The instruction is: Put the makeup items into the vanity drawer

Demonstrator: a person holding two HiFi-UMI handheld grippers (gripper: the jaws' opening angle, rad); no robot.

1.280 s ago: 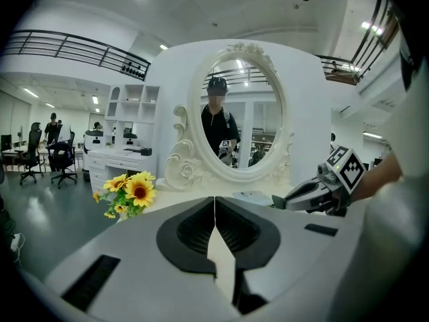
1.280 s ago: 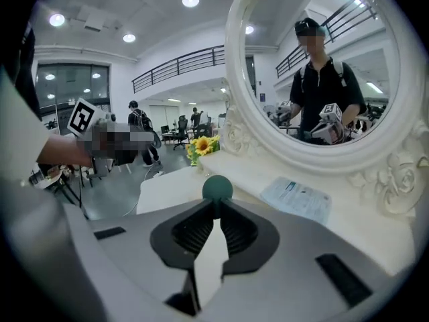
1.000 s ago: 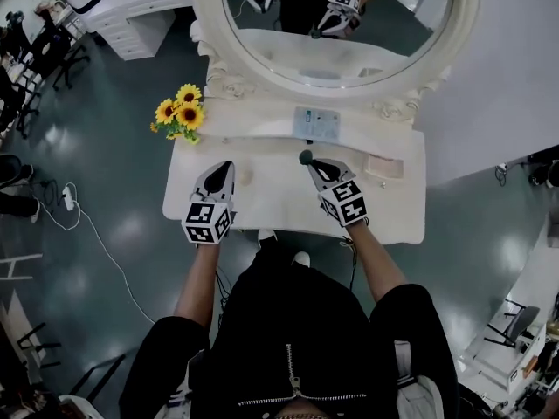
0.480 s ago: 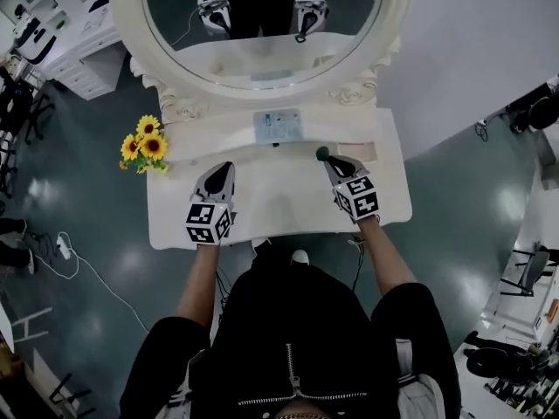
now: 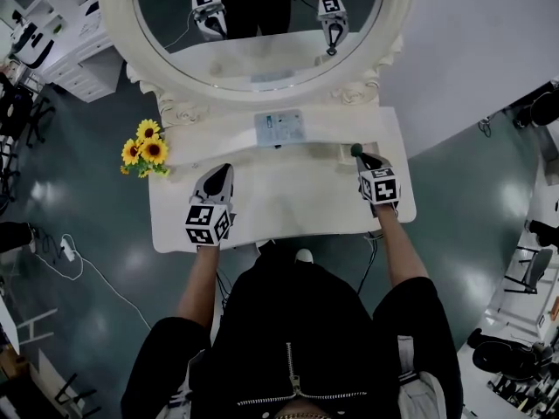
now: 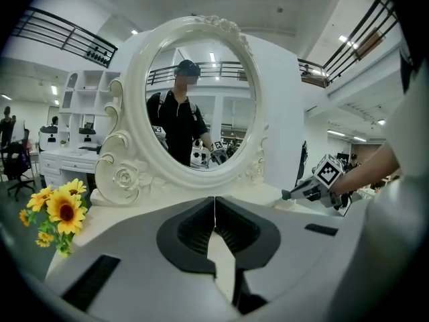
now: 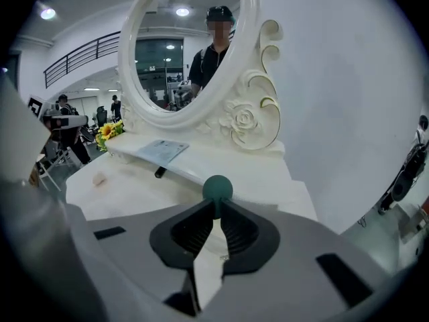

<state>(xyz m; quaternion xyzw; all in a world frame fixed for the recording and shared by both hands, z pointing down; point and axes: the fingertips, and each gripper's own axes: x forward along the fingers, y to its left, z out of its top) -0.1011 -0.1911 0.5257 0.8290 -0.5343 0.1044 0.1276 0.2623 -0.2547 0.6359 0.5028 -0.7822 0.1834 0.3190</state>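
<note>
My right gripper [image 5: 360, 155] is shut on a dark green round-headed makeup item [image 5: 355, 150], which sticks out past the jaw tips [image 7: 218, 188]. It hovers over the right end of the white vanity top [image 5: 288, 203], close to the raised shelf. A pale blue flat palette [image 5: 279, 128] lies on that shelf below the mirror, with a small dark piece [image 7: 159, 172] just under the shelf edge. My left gripper [image 5: 225, 169] is shut and empty over the left part of the top; its jaws meet with nothing between them [image 6: 214, 205].
An oval white-framed mirror [image 5: 258, 24] stands at the back and reflects both grippers. Sunflowers [image 5: 143, 149] sit at the table's left corner. A small beige lump [image 7: 99, 178] lies on the top. A white wall rises right of the vanity.
My right gripper has carried the green item rightward to the table's right end and tipped lower. The left gripper shifted slightly. The head view swung so the mirror sits more central.
</note>
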